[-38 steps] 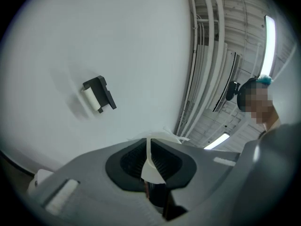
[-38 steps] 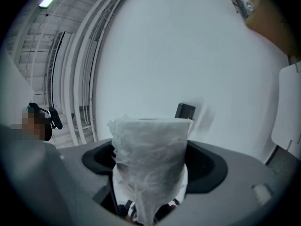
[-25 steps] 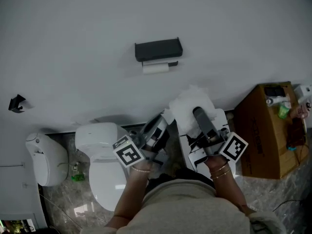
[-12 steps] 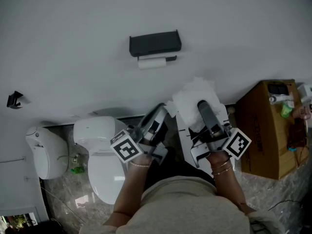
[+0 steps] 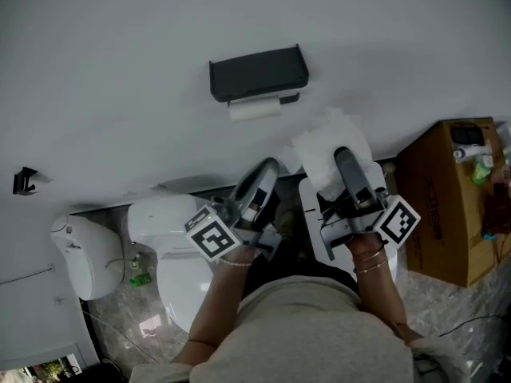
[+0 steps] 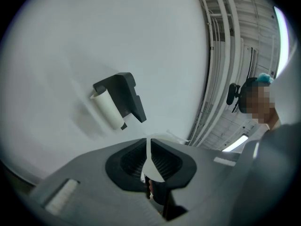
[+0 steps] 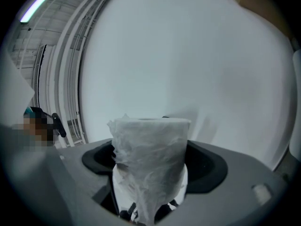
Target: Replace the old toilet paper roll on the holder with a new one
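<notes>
Now the old roll (image 5: pixel 255 111) hangs under the wall holder (image 5: pixel 257 70), at twelve o'clock. At two, the right gripper (image 5: pixel 345 168) clamps the new roll (image 5: pixel 323 152). The left gripper (image 5: pixel 263 175), jaws together and empty, should probably open before reaching the old roll.

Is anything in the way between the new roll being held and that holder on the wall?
Nothing visible stands in the open space between them. But the old roll sits on the holder, so the new roll has no free place there yet.

Head view steeply down, gripper views forward, head and left sharing holder (image 5: pixel 258 72)
</notes>
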### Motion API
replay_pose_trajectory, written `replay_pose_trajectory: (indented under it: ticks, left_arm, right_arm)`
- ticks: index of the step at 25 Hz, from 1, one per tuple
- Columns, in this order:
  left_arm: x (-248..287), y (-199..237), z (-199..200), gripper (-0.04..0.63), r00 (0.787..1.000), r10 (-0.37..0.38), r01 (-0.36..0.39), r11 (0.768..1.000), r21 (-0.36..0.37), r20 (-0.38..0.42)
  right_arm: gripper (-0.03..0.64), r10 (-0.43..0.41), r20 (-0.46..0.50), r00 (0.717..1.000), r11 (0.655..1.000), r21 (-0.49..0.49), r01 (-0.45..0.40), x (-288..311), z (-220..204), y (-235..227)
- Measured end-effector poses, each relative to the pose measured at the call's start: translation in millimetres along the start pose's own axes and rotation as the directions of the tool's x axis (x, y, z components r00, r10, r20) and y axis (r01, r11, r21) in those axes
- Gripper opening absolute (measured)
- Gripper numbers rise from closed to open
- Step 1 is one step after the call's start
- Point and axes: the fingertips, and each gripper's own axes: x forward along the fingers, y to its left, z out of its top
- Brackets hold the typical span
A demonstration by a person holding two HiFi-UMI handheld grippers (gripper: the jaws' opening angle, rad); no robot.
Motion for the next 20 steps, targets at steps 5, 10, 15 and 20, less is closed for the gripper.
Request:
replay_pose_trajectory:
  ticks: [5, 10, 15, 20]
  left_arm:
    - [20.5, 25.9, 19.8, 0.012, 1.000, -0.015, 0.015, 1.000, 0.000, -0.014]
    - [42.0, 60.7, 27.8, 0.054, 0.999, 0.004, -0.005, 0.999, -0.044, -0.037]
    - [66.3, 92.5, 30.7, 0.166, 0.997, 0.032, -0.037, 0.997, -0.070, -0.066]
    - [61.0, 97.8, 27.7, 0.256, 0.996, 0.057, -0.062, 0.995, -0.072, -0.066]
  right_arm:
    - [0.430, -0.023, 0.028, 0.999, 1.000, 0.003, 0.023, 29.5, 9.4, -21.7]
    - [0.430, -0.065, 0.053, 0.996, 0.998, -0.001, 0.065, 51.6, 22.3, -43.7]
    - [0.430, -0.107, 0.092, 0.990, 0.994, -0.008, 0.108, 67.6, 43.5, -69.1]
    - [0.430, -0.110, 0.132, 0.985, 0.994, -0.007, 0.112, 61.9, 45.9, -67.1]
